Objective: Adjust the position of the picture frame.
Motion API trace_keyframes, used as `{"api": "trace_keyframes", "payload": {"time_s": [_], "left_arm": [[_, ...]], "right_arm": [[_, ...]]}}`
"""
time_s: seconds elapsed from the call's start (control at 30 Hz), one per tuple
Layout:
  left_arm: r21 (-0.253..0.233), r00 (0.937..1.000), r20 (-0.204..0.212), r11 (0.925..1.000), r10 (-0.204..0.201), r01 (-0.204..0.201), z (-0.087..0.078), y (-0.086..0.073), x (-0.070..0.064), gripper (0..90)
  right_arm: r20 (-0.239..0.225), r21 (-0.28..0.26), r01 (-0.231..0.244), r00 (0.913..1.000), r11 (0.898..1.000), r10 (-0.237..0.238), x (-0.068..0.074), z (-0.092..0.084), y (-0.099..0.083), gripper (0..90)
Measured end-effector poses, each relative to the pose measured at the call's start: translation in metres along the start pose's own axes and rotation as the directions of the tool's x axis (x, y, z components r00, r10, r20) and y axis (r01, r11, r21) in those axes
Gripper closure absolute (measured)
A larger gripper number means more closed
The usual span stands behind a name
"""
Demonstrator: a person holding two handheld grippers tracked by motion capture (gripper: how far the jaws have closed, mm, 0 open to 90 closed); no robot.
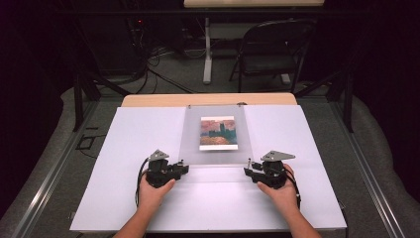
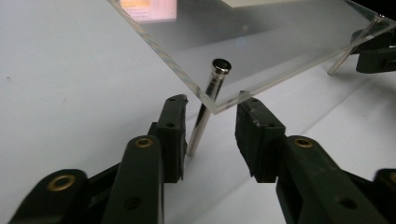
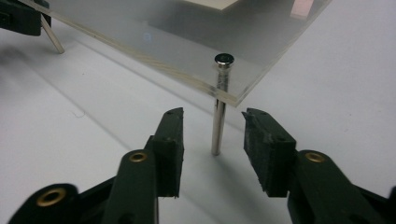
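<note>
A clear acrylic panel (image 1: 216, 135) is seen at the middle of the white bench (image 1: 124, 148), raised on slim metal pins, with a small painted picture (image 1: 218, 133) under it. The left gripper (image 1: 184, 168) is held at the panel's near left corner, its jaws apart around the left pin (image 2: 205, 112) without pressing it. The right gripper (image 1: 247, 171) is placed at the near right corner, jaws likewise parted beside the right pin (image 3: 218, 109). Beyond the panel, a folding chair (image 1: 275, 49) and floor cables (image 1: 153, 69) are visible.

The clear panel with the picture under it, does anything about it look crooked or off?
Yes: the left pin under the panel leans, while the right pin stands upright. The picture lies straight.
</note>
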State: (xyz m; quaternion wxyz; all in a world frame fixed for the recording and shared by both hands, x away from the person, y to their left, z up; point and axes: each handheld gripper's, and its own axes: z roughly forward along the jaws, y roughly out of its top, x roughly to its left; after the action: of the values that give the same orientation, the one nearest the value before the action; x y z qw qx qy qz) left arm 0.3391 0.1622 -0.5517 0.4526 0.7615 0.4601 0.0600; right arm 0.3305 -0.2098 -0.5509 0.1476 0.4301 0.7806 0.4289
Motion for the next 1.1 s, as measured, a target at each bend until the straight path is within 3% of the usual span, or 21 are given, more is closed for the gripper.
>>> {"api": "trace_keyframes", "payload": {"time_s": [0.1,0.2,0.37,0.67,0.93,1.1], "left_arm": [[-0.002,0.9998,-0.016,0.9999,0.016,-0.016,-0.003,0.0,-0.003,53.0],[0.03,0.9986,-0.024,0.9985,0.047,-0.047,-0.007,-0.002,-0.009,45.1],[0.063,0.9984,-0.002,0.9965,0.056,-0.055,-0.018,-0.008,-0.008,43.4],[0.045,0.9969,-0.017,0.9961,0.077,-0.077,-0.044,-0.008,-0.004,42.4],[0.022,0.9959,-0.033,0.9962,0.085,-0.084,-0.061,0.005,-0.001,41.8],[0.028,0.9964,-0.032,0.9966,0.079,-0.078,-0.066,0.024,0.0,42.3]], "right_arm": [[0.0,0.013,0.02,0.9998,1.0,-0.02,0.0,-0.001,0.0,46.0],[-0.003,0.051,0.054,0.9985,0.997,-0.054,0.001,-0.002,-0.001,41.9],[-0.019,0.063,0.054,0.9984,0.997,-0.053,0.002,-0.014,-0.007,41.2],[-0.001,0.037,0.059,0.9982,0.998,-0.059,0.003,-0.041,-0.005,42.0],[0.007,0.045,0.036,0.9993,0.998,-0.036,-0.004,-0.052,-0.003,42.4],[0.013,0.046,0.037,0.9992,0.998,-0.038,-0.012,-0.06,0.011,48.2]]}}
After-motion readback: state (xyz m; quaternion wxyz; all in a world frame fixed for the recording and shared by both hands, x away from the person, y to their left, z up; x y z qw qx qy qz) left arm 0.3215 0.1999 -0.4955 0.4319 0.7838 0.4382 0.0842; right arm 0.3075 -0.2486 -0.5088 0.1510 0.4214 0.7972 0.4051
